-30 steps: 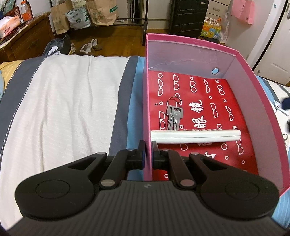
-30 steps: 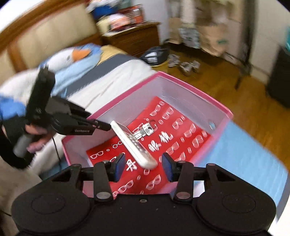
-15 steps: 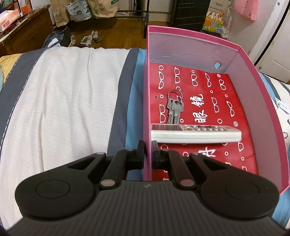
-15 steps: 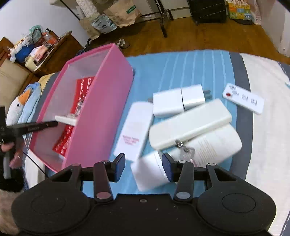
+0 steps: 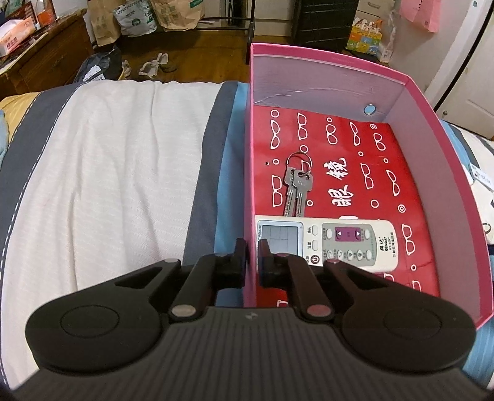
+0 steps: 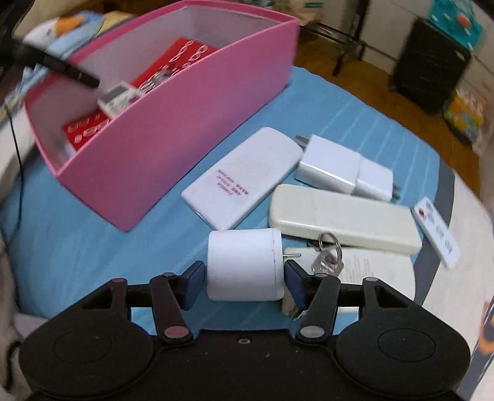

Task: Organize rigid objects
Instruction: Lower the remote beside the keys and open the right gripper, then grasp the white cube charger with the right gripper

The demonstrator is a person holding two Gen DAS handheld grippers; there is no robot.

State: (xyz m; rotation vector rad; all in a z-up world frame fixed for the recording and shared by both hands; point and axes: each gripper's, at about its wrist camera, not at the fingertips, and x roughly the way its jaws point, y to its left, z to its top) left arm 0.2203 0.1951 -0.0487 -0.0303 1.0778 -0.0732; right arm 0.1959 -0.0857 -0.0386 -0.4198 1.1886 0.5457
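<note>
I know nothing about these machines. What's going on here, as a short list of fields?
container: pink cardboard box on the bed
inside box: silver keys on a ring; white remote control with grey buttons
left claw: shut on the box's side wall
right claw: jaws have just been opening, astride a white plug adapter, not yet gripping
waiting on blue bedsheet: several white devices, more keys

A bed (image 5: 117, 160) fills most of the room, its cover striped in white, grey and light blue. Beyond it lies a wooden floor (image 5: 197, 46) with paper bags (image 5: 173, 15) propped along the far wall and a pair of shoes (image 5: 154, 63) near the bed's edge. A wooden dresser (image 5: 40, 58) stands at the left, a dark suitcase (image 6: 432, 71) at the right beside a white door (image 5: 472, 86).
</note>
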